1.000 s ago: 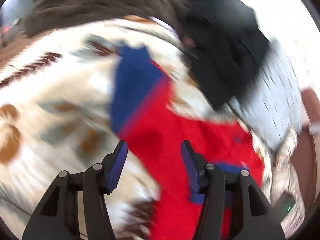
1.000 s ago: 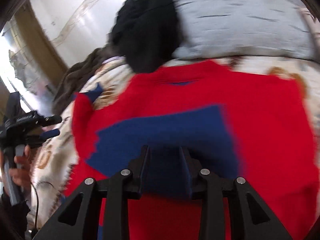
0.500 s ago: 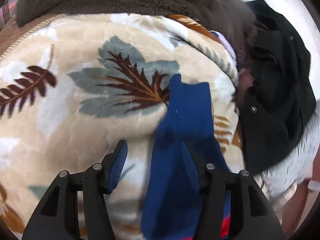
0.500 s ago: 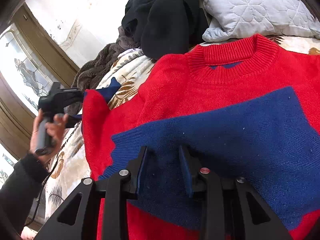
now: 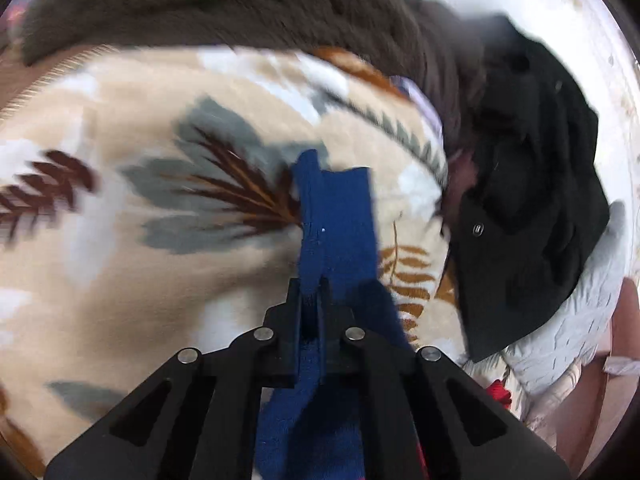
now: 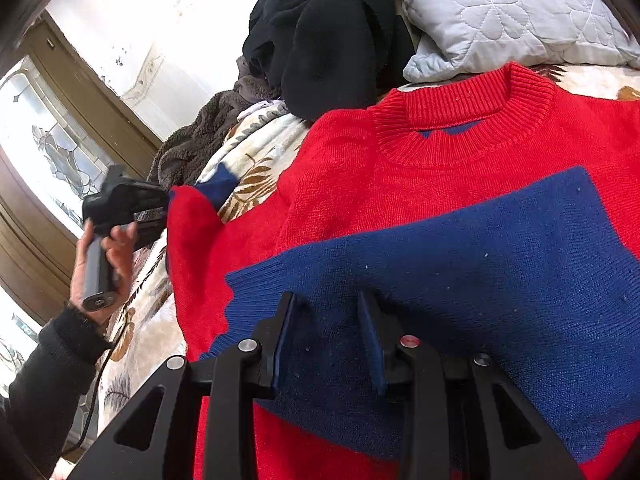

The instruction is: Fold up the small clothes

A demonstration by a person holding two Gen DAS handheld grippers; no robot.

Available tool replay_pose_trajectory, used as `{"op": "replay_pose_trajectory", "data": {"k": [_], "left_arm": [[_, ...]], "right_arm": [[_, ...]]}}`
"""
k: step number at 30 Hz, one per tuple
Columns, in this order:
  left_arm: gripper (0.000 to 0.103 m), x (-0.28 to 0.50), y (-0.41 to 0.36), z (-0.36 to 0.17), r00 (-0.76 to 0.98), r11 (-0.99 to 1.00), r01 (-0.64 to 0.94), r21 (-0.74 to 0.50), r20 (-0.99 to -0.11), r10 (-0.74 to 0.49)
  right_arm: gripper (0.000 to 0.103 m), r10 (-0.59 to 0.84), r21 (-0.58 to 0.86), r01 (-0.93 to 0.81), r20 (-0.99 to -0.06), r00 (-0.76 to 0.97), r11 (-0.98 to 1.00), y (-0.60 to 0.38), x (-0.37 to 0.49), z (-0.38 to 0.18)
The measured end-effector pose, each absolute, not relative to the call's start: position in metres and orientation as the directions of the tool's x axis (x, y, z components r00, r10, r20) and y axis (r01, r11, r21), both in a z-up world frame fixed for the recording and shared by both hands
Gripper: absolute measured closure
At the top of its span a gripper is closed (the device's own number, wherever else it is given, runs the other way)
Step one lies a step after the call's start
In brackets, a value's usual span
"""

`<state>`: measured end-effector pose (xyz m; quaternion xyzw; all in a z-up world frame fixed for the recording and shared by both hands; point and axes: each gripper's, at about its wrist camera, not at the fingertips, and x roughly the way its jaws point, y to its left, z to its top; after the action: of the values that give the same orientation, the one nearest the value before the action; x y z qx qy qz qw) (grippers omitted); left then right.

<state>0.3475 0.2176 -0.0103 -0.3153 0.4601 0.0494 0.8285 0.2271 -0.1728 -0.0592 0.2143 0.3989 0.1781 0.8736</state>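
Sweater (image 6: pixel 460 208) lies flat on the leaf-print blanket (image 5: pixel 120 248), sleeve (image 5: pixel 340 220) stretching toward its far edge, pinched by the left gripper (image 5: pixel 311 292); right gripper (image 6: pixel 328 344) hovers spread over the chest.

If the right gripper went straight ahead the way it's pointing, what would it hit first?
Probably the sweater: the right gripper sits open low over its blue panel, with red knit and the collar further along. Depth is unclear, so it may skim rather than dig in.

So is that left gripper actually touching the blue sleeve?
Touching. The left wrist view shows the left gripper closed on the blue sleeve, fabric pinched between its fingers.
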Motion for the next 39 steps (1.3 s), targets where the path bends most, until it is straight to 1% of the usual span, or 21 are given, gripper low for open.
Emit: {"op": "replay_pose_trajectory", "data": {"k": [7, 11, 14, 17, 18, 19, 21, 23, 24, 25, 28, 30, 31, 32, 33, 34, 35, 37, 39], "left_arm": [[0.099, 0.273, 0.262, 0.014, 0.628, 0.780, -0.437, -0.448, -0.773, -0.092], [0.099, 0.244, 0.281, 0.005, 0.613, 0.765, -0.476, -0.433, -0.787, -0.064], [0.098, 0.227, 0.299, -0.009, 0.598, 0.734, -0.501, -0.458, -0.797, -0.088], [0.098, 0.213, 0.316, -0.018, 0.622, 0.656, -0.511, -0.555, -0.766, -0.163], [0.098, 0.208, 0.322, -0.020, 0.646, 0.622, -0.510, -0.594, -0.742, -0.179], [0.094, 0.204, 0.323, -0.019, 0.659, 0.607, -0.505, -0.614, -0.728, -0.188], [0.078, 0.200, 0.328, -0.021, 0.694, 0.561, -0.486, -0.671, -0.686, -0.219], [0.038, 0.199, 0.331, -0.025, 0.715, 0.520, -0.480, -0.706, -0.659, -0.234], [0.035, 0.201, 0.331, -0.029, 0.718, 0.499, -0.485, -0.718, -0.653, -0.242], [0.035, 0.203, 0.330, -0.032, 0.715, 0.490, -0.492, -0.720, -0.655, -0.246], [0.035, 0.218, 0.330, -0.051, 0.680, 0.449, -0.519, -0.728, -0.669, -0.299], [0.035, 0.224, 0.327, -0.060, 0.658, 0.441, -0.550, -0.710, -0.693, -0.296], [0.036, 0.225, 0.326, -0.059, 0.667, 0.446, -0.549, -0.707, -0.692, -0.275], [0.046, 0.226, 0.324, -0.055, 0.673, 0.456, -0.547, -0.702, -0.692, -0.259], [0.061, 0.228, 0.322, -0.052, 0.678, 0.468, -0.537, -0.702, -0.689, -0.255], [0.095, 0.230, 0.320, -0.051, 0.677, 0.478, -0.528, -0.702, -0.688, -0.264], [0.099, 0.233, 0.317, -0.048, 0.671, 0.492, -0.517, -0.701, -0.688, -0.276], [0.099, 0.234, 0.307, -0.035, 0.665, 0.550, -0.507, -0.664, -0.707, -0.240], [0.099, 0.231, 0.290, -0.014, 0.677, 0.626, -0.461, -0.629, -0.705, -0.210]], "right_arm": [[0.070, 0.478, 0.511, -0.140, -0.624, 0.618, 0.848, -0.173, 0.227, -0.058], [0.070, 0.477, 0.510, -0.140, -0.625, 0.618, 0.849, -0.173, 0.228, -0.058], [0.070, 0.478, 0.511, -0.140, -0.624, 0.618, 0.848, -0.173, 0.228, -0.058], [0.070, 0.484, 0.519, -0.140, -0.620, 0.617, 0.843, -0.175, 0.228, -0.058], [0.070, 0.485, 0.520, -0.140, -0.620, 0.617, 0.842, -0.175, 0.228, -0.058], [0.070, 0.485, 0.519, -0.141, -0.620, 0.617, 0.843, -0.175, 0.228, -0.058], [0.070, 0.484, 0.519, -0.140, -0.621, 0.617, 0.843, -0.175, 0.228, -0.058], [0.070, 0.485, 0.520, -0.141, -0.620, 0.617, 0.842, -0.176, 0.228, -0.059], [0.070, 0.486, 0.521, -0.141, -0.619, 0.616, 0.842, -0.176, 0.228, -0.059], [0.070, 0.487, 0.522, -0.141, -0.619, 0.616, 0.841, -0.176, 0.228, -0.059], [0.070, 0.490, 0.525, -0.142, -0.617, 0.615, 0.839, -0.176, 0.228, -0.059], [0.070, 0.492, 0.527, -0.142, -0.616, 0.615, 0.838, -0.177, 0.228, -0.059], [0.070, 0.493, 0.528, -0.142, -0.617, 0.614, 0.837, -0.176, 0.228, -0.059], [0.069, 0.493, 0.528, -0.141, -0.617, 0.614, 0.837, -0.177, 0.228, -0.059], [0.069, 0.494, 0.529, -0.141, -0.617, 0.613, 0.837, -0.177, 0.228, -0.059], [0.069, 0.494, 0.530, -0.141, -0.617, 0.612, 0.836, -0.177, 0.228, -0.058], [0.069, 0.496, 0.532, -0.141, -0.617, 0.611, 0.835, -0.177, 0.228, -0.058], [0.068, 0.497, 0.531, -0.140, -0.622, 0.605, 0.836, -0.177, 0.229, -0.056], [0.068, 0.483, 0.514, -0.136, -0.636, 0.602, 0.847, -0.174, 0.229, -0.053]]}}
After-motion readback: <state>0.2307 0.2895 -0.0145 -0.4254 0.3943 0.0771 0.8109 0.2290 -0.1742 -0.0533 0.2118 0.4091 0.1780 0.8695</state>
